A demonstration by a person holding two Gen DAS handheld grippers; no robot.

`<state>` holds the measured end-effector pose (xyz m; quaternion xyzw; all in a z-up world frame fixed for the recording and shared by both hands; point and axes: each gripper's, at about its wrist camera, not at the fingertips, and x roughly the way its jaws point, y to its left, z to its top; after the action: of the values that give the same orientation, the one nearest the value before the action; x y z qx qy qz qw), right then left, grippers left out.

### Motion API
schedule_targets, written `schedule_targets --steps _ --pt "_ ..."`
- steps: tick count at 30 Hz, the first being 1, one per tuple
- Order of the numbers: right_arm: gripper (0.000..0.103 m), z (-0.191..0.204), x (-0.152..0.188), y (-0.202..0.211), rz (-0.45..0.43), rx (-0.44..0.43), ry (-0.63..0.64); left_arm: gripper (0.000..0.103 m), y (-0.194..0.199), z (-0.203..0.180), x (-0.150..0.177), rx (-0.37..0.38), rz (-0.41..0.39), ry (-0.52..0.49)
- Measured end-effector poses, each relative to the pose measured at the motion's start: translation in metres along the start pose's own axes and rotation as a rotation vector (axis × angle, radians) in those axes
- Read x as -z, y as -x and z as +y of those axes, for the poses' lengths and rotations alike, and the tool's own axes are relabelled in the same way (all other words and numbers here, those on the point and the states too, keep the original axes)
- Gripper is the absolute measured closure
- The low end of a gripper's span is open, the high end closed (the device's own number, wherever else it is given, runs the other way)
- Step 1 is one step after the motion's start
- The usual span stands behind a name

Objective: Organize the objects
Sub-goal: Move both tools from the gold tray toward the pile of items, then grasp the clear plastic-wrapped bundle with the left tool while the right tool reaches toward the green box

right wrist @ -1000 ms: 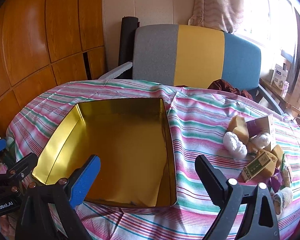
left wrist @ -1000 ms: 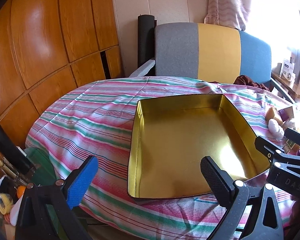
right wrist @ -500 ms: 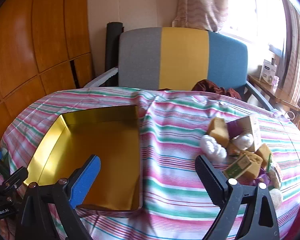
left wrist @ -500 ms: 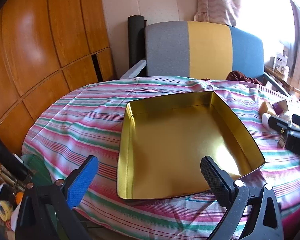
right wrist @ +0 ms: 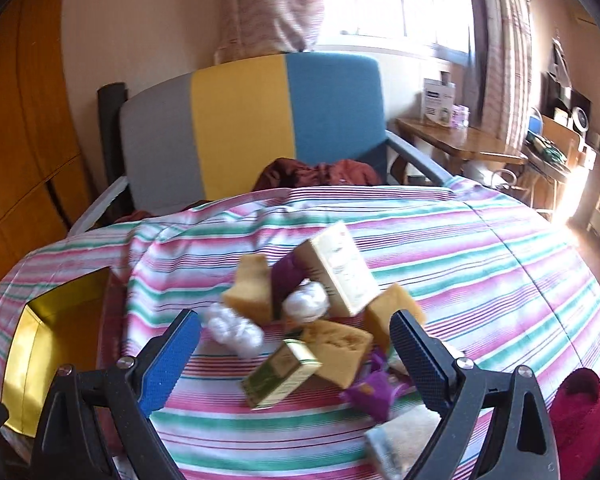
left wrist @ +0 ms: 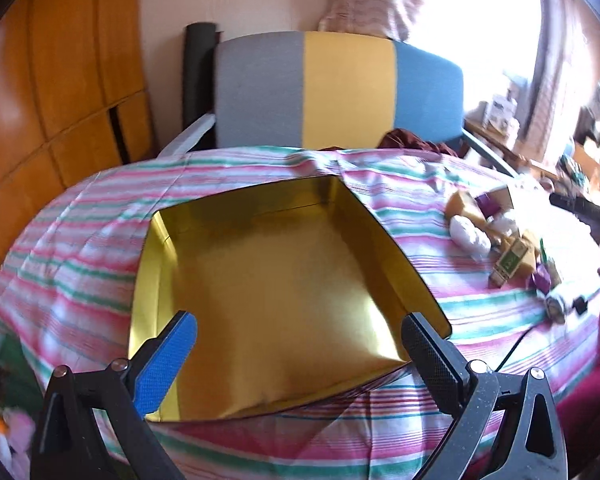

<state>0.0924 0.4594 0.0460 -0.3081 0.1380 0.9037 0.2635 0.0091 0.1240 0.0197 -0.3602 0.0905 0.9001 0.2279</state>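
Room: wood-panelled wall to one side, bright window with curtains point(right wrist: 274, 4) behind, chair point(left wrist: 340, 92) banded grey, yellow and blue at the far edge of the table.
Table: covered by a striped cloth point(left wrist: 80, 232) in pink, green and white.
Gold tin point(left wrist: 276, 288): open and empty, square, lying flat near the left edge of the table; only its corner point(right wrist: 52, 344) visible in the right wrist view.
Pile of objects point(right wrist: 316, 320): heaped toward the right edge of the table, well apart from the tin; blurred in both views.
In the pile: tan sponge blocks point(right wrist: 252, 288), white fluffy balls point(right wrist: 234, 330), tall cream carton point(right wrist: 340, 268) leaning, green and gold box point(right wrist: 280, 372) lying at the front, purple wrappers point(right wrist: 370, 394).
Left gripper point(left wrist: 298, 348): jaws spread wide, holding nothing, hovering over the near edge of the tin.
Right gripper point(right wrist: 294, 346): jaws spread wide, holding nothing, just in front of the pile, with the green and gold box between the fingers in view.
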Motion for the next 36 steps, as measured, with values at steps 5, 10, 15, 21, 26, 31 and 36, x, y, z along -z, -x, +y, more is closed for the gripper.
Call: schedule_targets --steps 5,10,15,21,26,31,36 --pt "0.006 -0.067 0.005 -0.017 0.005 0.051 -0.185 0.001 -0.017 -0.026 -0.012 0.106 0.076 -0.041" --pt "0.006 -0.102 0.012 -0.026 0.067 -0.006 -0.403 0.001 -0.037 -0.061 -0.032 0.203 0.115 -0.071" --pt "0.006 -0.107 0.015 -0.025 0.083 -0.046 -0.440 0.001 -0.058 -0.105 -0.052 0.273 0.133 -0.123" --pt "0.006 -0.102 0.015 -0.027 0.096 -0.082 -0.432 0.006 -0.094 -0.163 -0.074 0.265 0.120 -0.267" --pt "0.006 -0.102 0.014 -0.027 0.095 -0.106 -0.434 0.011 -0.137 -0.198 -0.082 0.260 0.177 -0.328" --pt "0.006 -0.102 0.014 -0.030 0.111 -0.121 -0.440 0.022 -0.177 -0.222 -0.091 0.283 0.242 -0.317" --pt "0.006 -0.101 0.014 -0.034 0.128 -0.128 -0.436 0.022 -0.201 -0.243 -0.093 0.283 0.256 -0.309"
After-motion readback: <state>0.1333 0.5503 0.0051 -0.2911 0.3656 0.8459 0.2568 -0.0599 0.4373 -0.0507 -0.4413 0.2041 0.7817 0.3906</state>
